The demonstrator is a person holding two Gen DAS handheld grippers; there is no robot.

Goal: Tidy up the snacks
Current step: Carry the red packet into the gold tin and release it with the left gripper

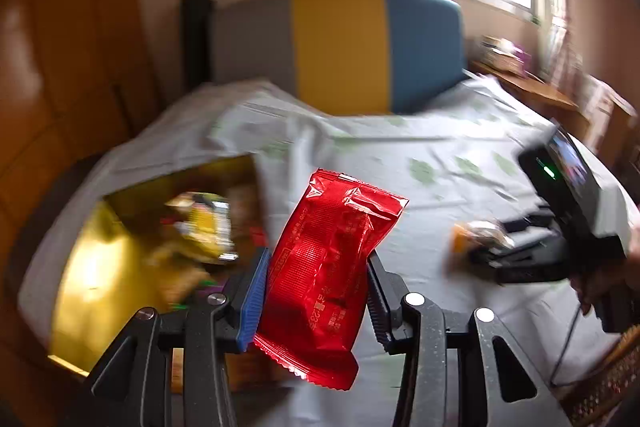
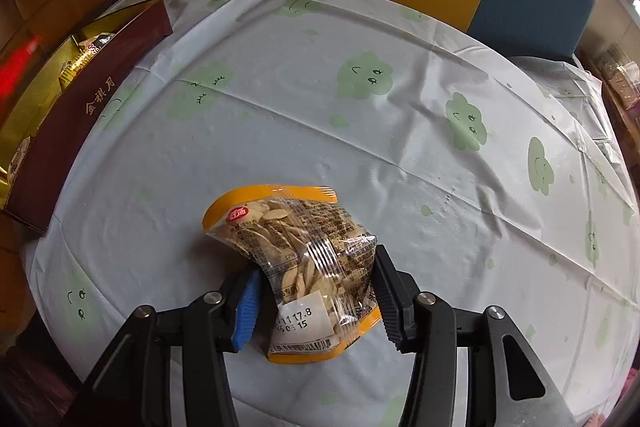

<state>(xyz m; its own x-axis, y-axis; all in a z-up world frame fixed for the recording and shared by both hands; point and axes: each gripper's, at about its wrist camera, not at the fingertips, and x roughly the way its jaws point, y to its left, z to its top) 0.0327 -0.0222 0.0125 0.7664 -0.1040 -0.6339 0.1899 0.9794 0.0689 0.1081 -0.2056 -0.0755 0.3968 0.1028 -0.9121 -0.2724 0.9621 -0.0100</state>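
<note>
My left gripper [image 1: 316,291] is shut on a red foil snack packet [image 1: 328,267] and holds it up above the table, just right of an open gold-lined box [image 1: 92,267] with several snacks inside. My right gripper [image 2: 316,299] is shut on a clear and orange bag of seeds [image 2: 304,267], low over the white cloth with green clouds [image 2: 360,131]. The same box shows at the left edge of the right wrist view [image 2: 80,99], with a maroon side wall. The right gripper with its seed bag [image 1: 480,239] also shows at the right of the left wrist view.
A chair back in grey, yellow and blue [image 1: 340,47] stands behind the table. A wooden side table with clutter [image 1: 520,75] is at the far right under a window. Wooden panelling is on the left. A cable hangs from the right gripper.
</note>
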